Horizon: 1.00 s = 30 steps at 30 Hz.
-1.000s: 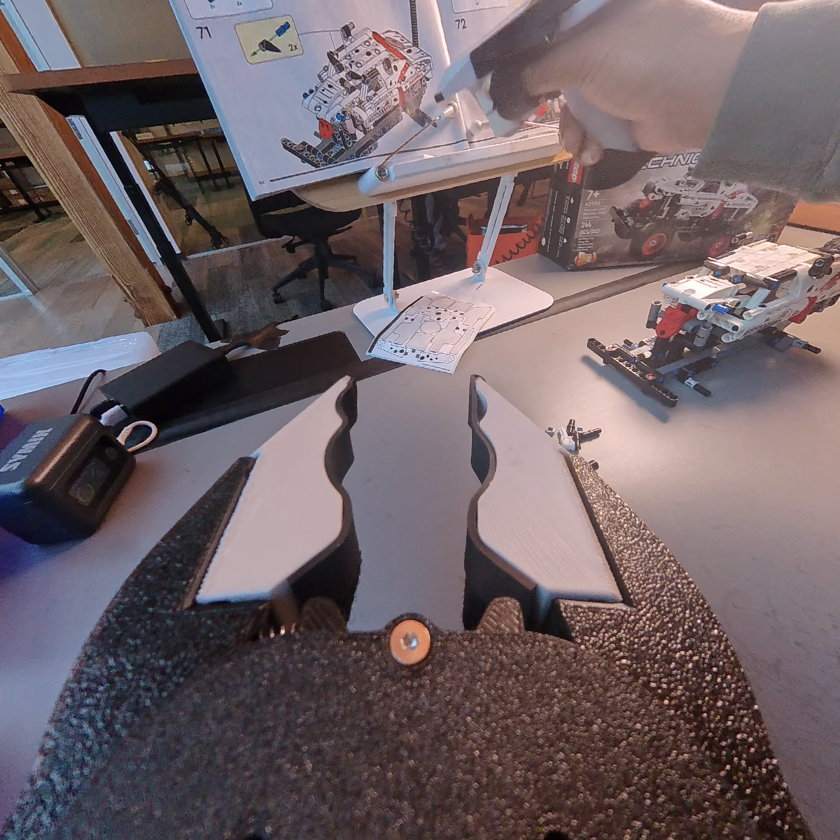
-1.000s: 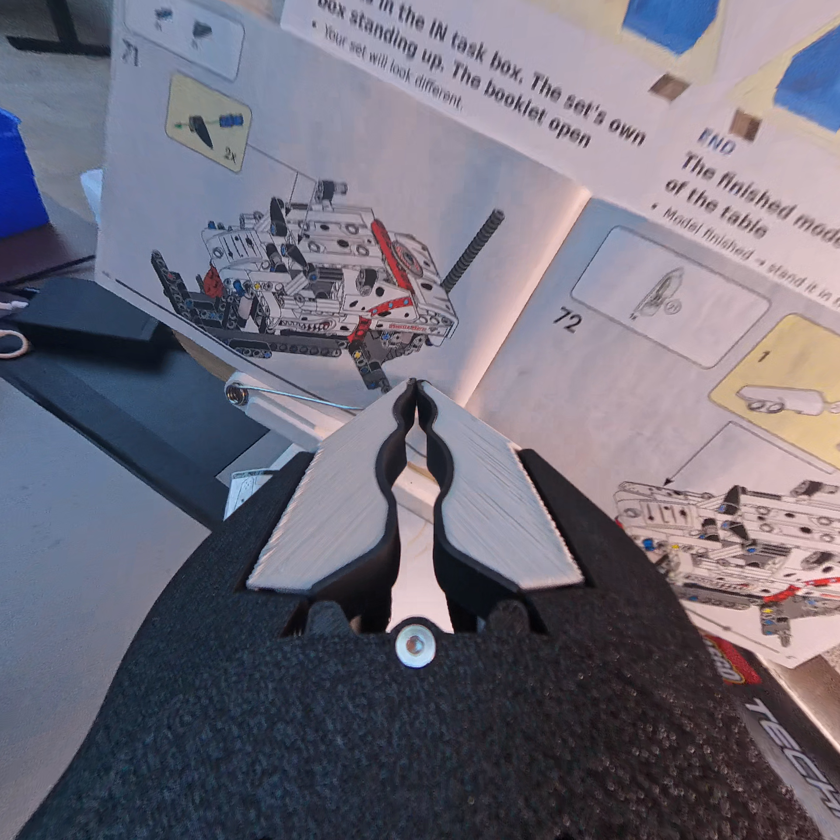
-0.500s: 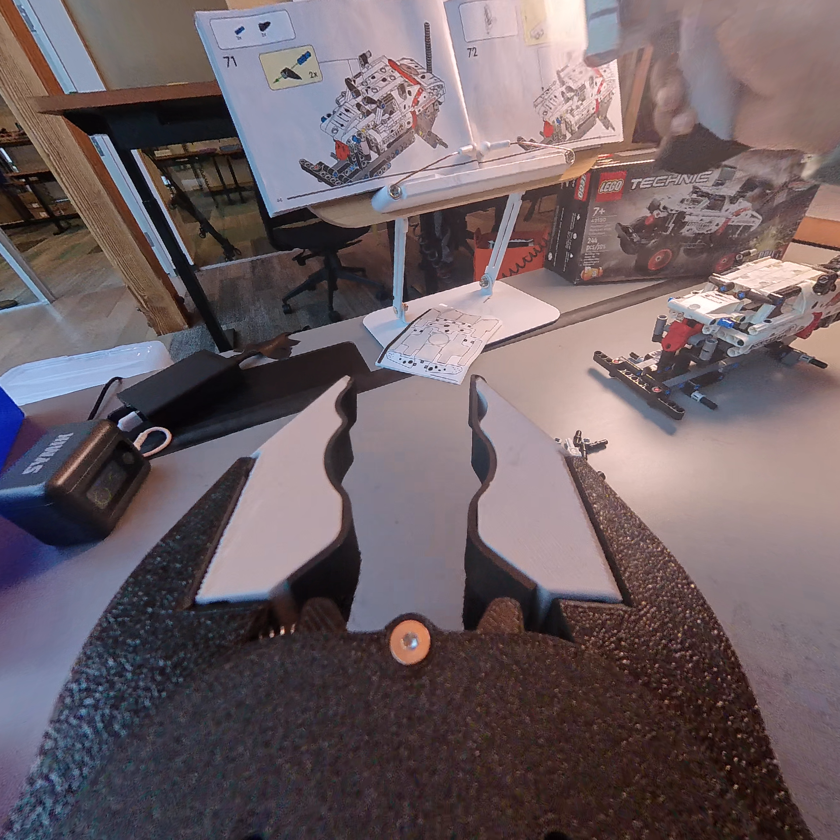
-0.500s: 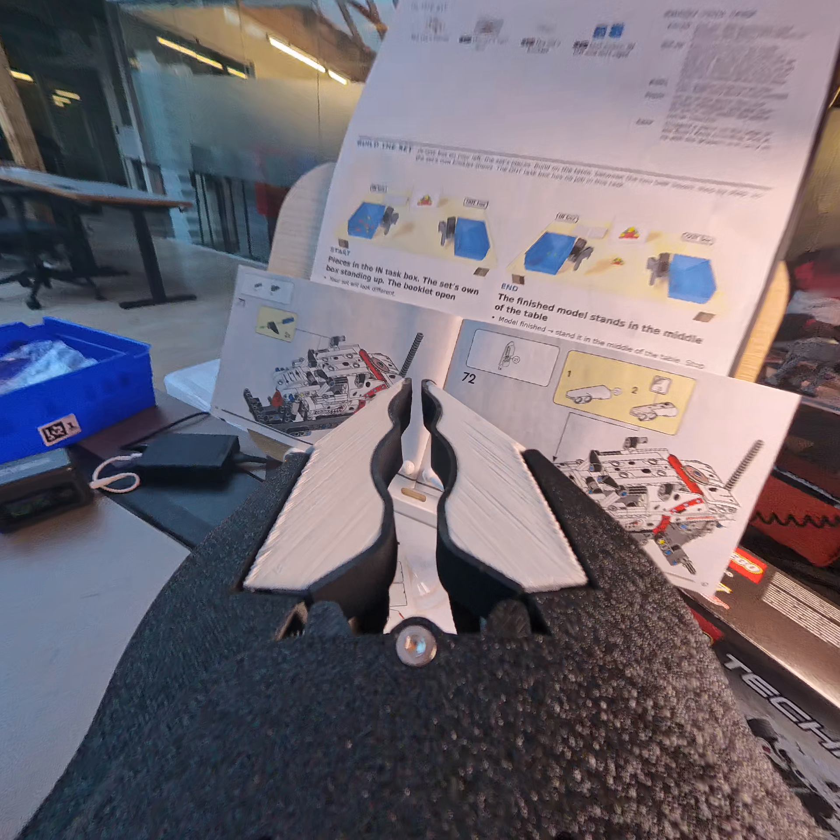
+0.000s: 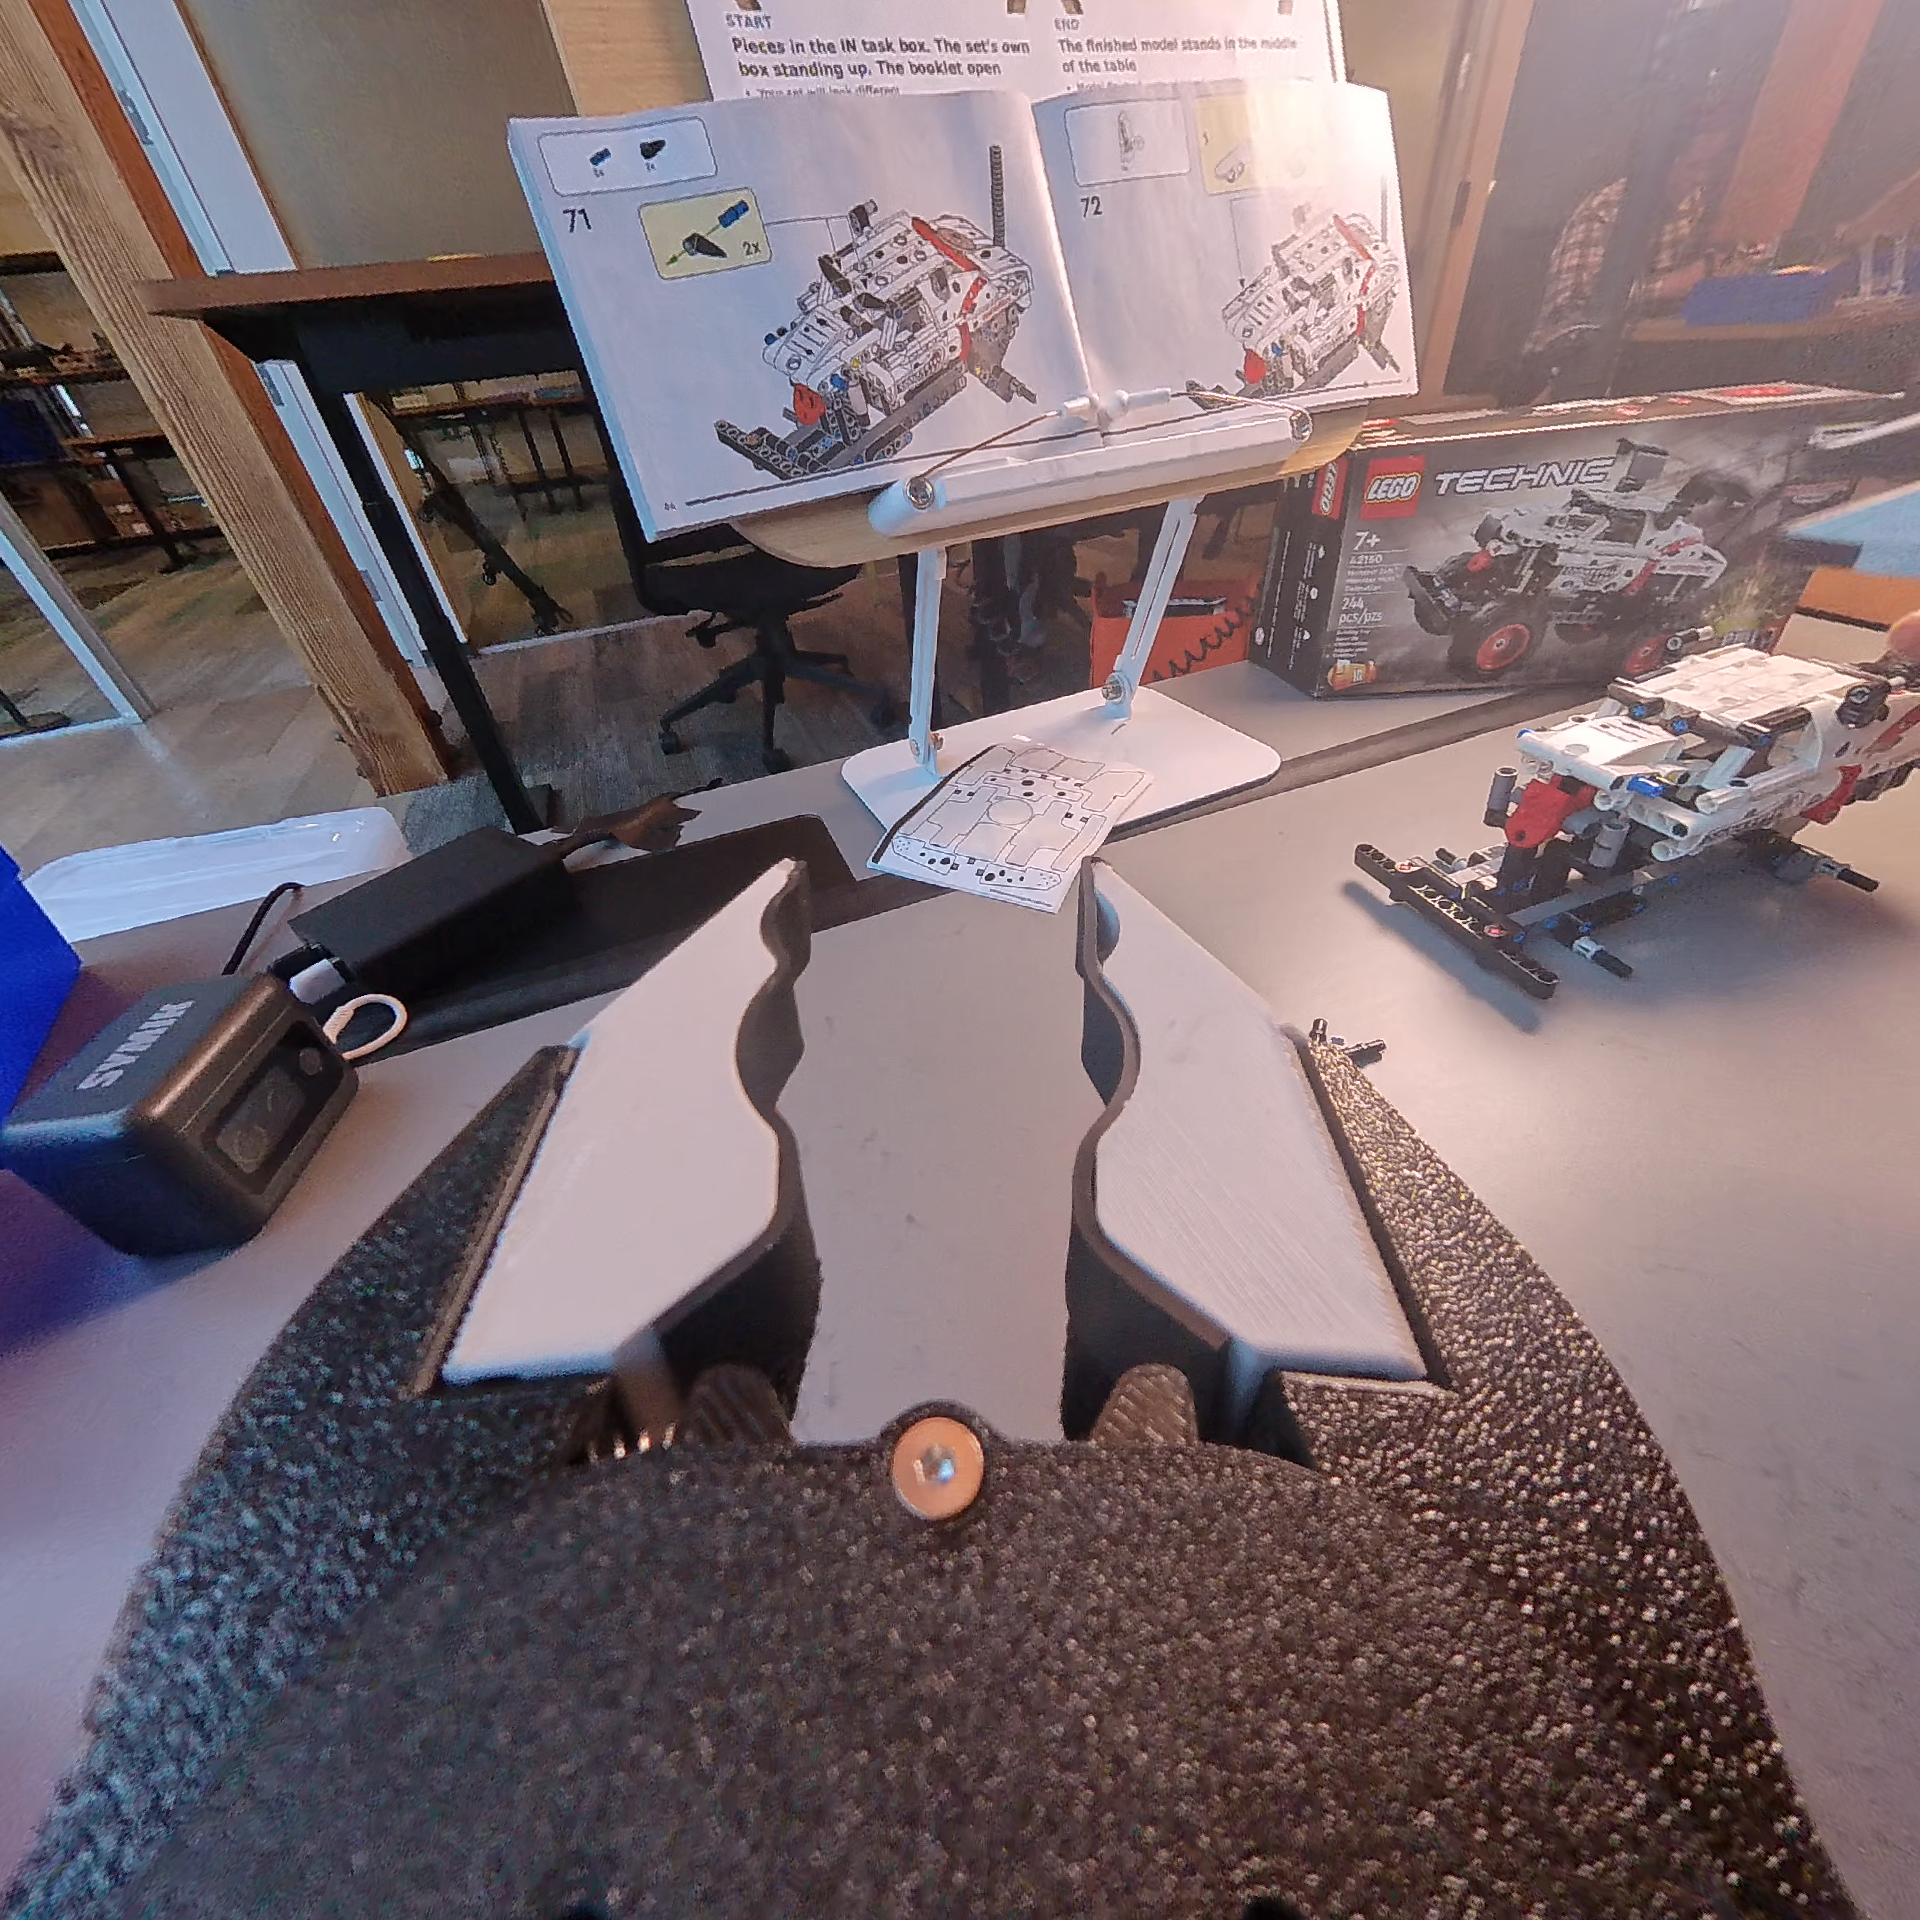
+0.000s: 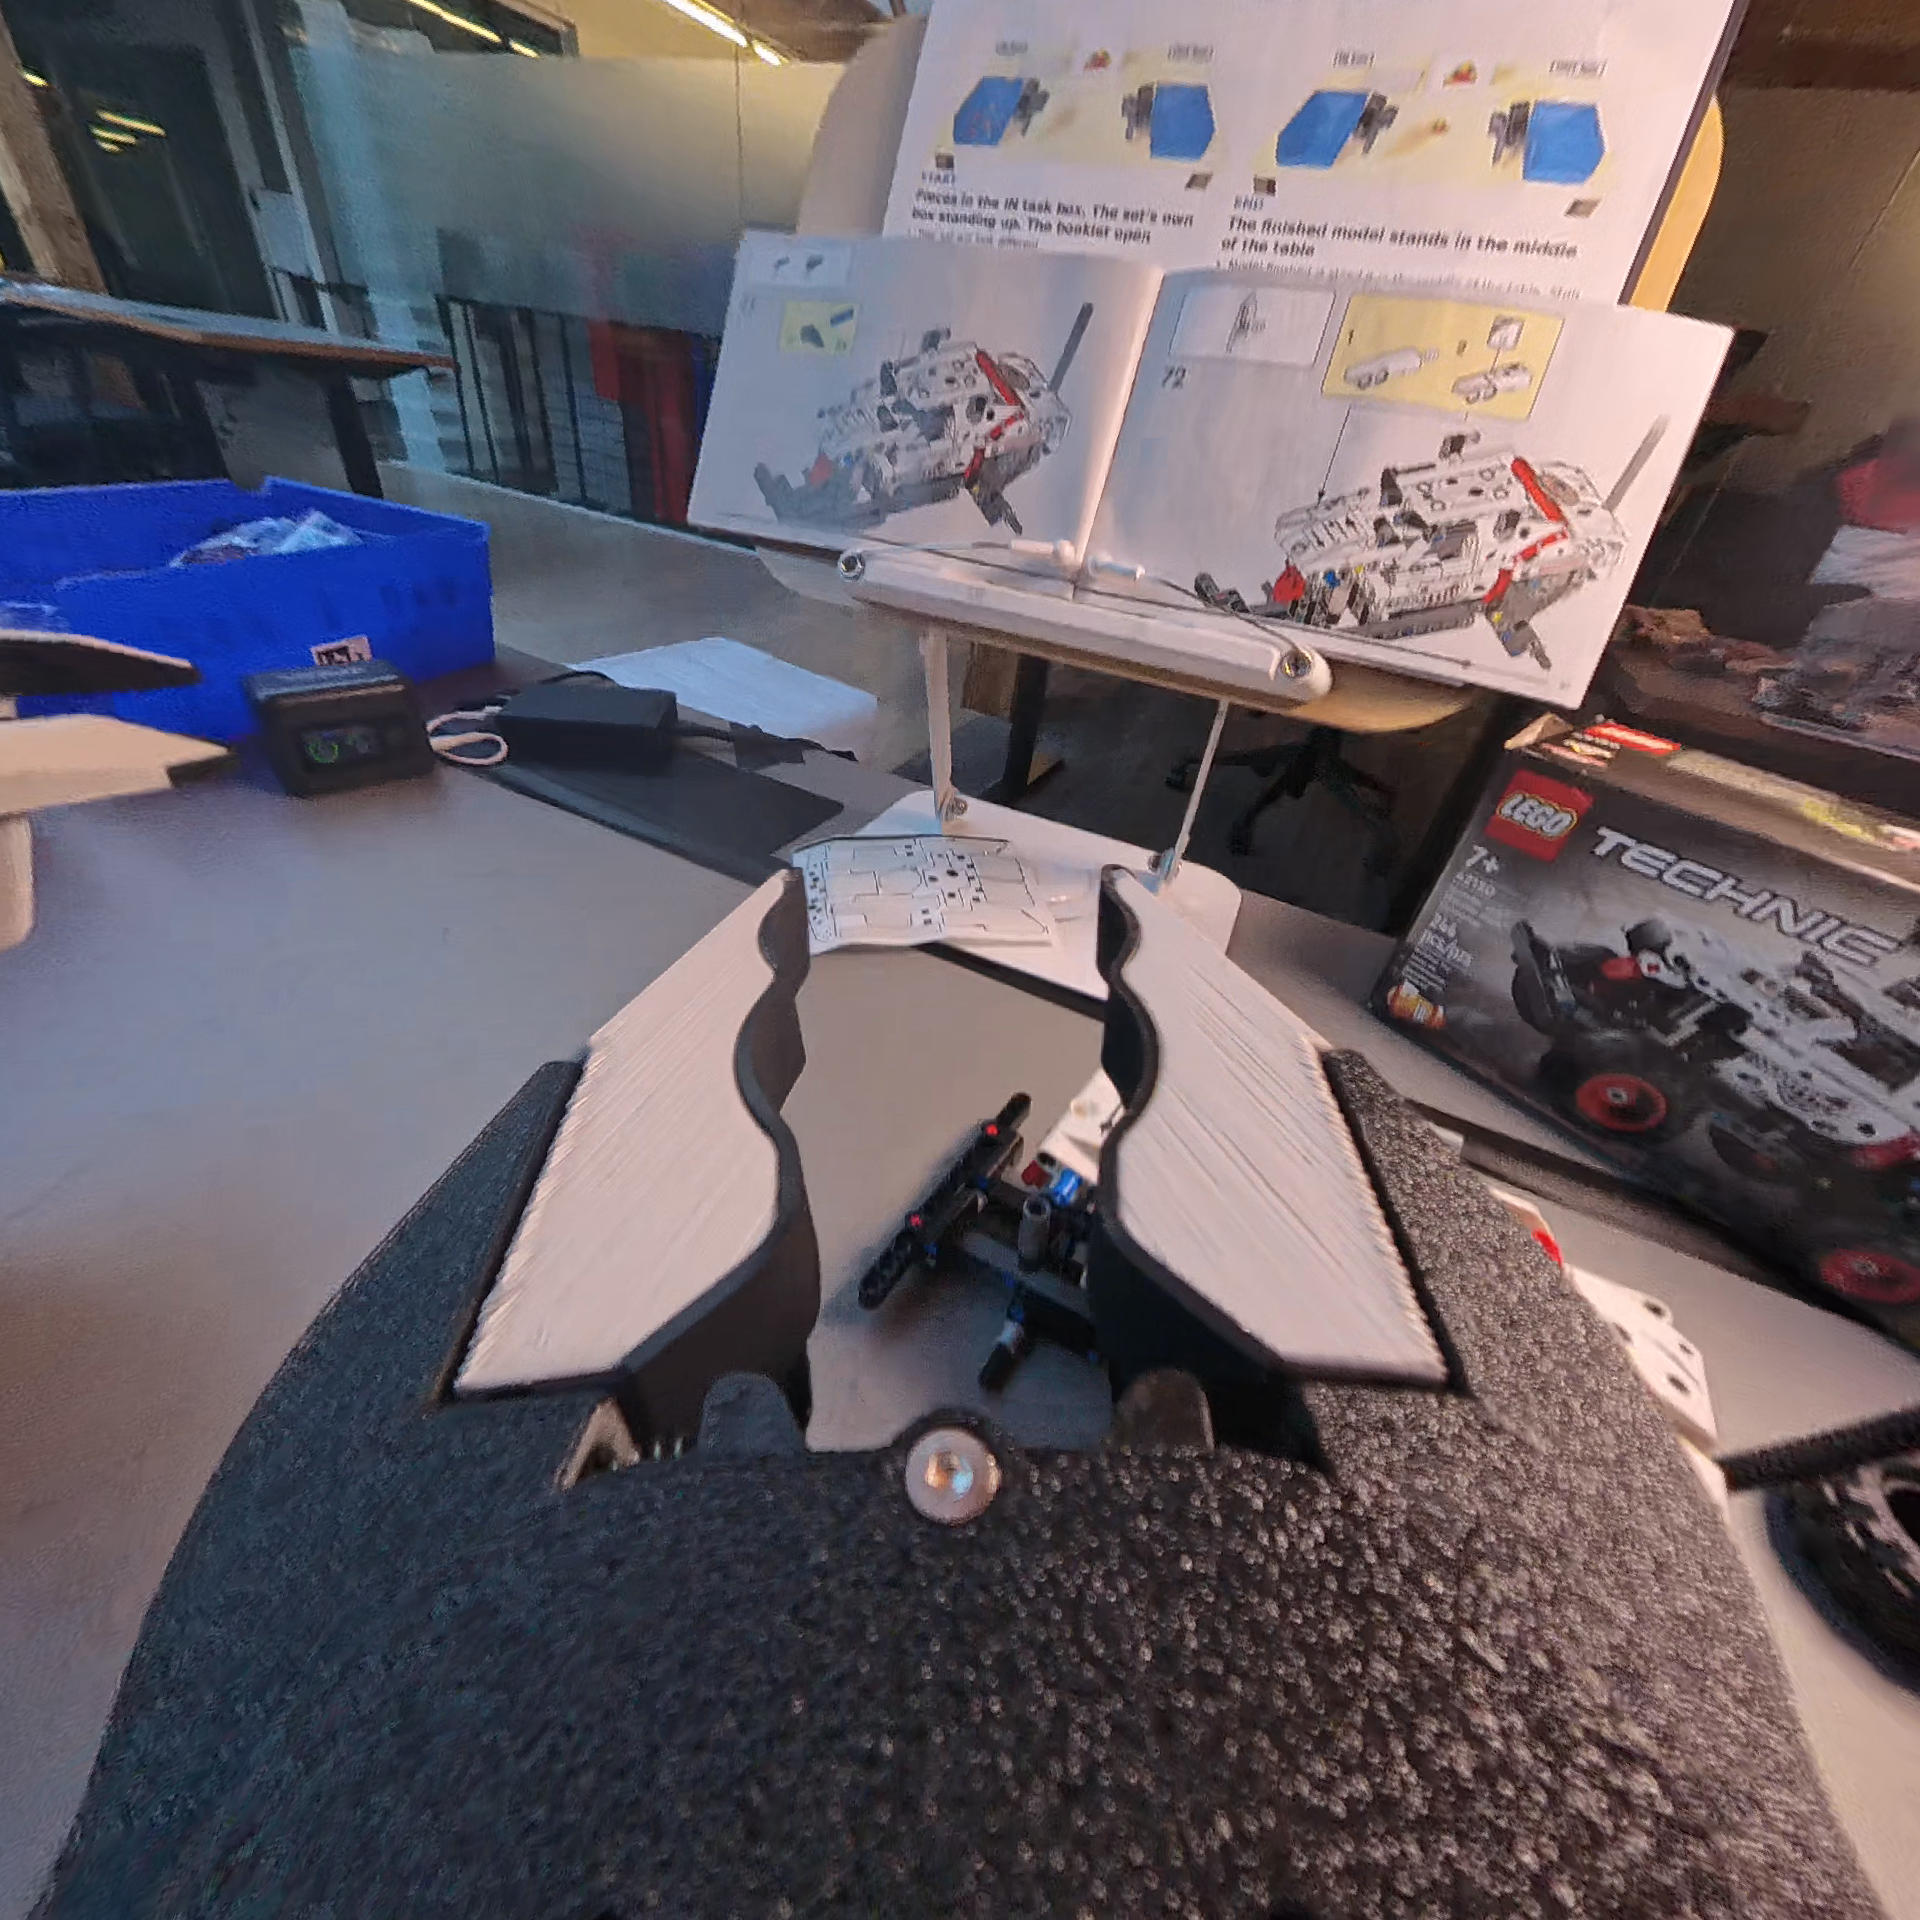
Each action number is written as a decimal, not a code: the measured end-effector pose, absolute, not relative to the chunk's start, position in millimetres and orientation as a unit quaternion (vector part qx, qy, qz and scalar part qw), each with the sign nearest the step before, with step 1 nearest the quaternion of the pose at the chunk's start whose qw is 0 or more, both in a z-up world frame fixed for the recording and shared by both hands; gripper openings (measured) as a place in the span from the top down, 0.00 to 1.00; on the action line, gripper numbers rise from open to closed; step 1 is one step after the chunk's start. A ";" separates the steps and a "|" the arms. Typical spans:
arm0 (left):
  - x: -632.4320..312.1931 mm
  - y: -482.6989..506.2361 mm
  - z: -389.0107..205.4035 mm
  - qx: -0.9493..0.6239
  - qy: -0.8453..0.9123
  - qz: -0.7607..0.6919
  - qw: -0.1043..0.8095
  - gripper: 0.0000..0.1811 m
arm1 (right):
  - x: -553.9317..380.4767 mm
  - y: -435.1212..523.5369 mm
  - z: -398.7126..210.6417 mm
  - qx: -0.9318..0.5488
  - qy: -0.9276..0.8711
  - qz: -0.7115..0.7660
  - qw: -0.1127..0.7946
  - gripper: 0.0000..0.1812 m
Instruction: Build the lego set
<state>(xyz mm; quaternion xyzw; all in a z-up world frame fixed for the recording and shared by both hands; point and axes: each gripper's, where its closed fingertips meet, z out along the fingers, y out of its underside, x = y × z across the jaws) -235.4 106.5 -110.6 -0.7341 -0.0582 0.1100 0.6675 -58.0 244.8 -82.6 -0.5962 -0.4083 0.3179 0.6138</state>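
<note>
Office-like workspace, grey work table, swivel chair, further desks, glass partitions behind

My left claw hung over bare table, with the sticker sheet just ahead lying partly on the base of the book stand; the open booklet sat up on that stand and a printed sheet stood behind it. The set box stood right of the stand at the table's back edge, the half-built model lay before the box, and small loose pieces lay just right of my left claw. Left of the stand lay an adapter on a mat, a small device nearer, and a bin behind it, while my right claw hung over the model's front end.
</note>
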 end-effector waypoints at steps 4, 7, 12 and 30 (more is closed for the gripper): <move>-235.1 106.9 -113.9 -0.734 -0.057 0.108 0.668 0.71 | -49.9 244.4 -103.4 -0.598 -0.406 0.306 0.619 0.64; -235.4 106.8 -116.2 -0.734 -0.052 0.111 0.668 0.70 | -48.1 246.7 -103.8 -0.597 -0.399 0.319 0.619 0.64; -231.0 106.8 -117.7 -0.732 -0.045 0.107 0.671 0.69 | -46.4 249.0 -110.6 -0.599 -0.399 0.324 0.614 0.64; -224.6 106.9 -117.8 -0.726 -0.034 0.100 0.680 0.68 | -43.7 255.1 -114.7 -0.600 -0.389 0.323 0.620 0.68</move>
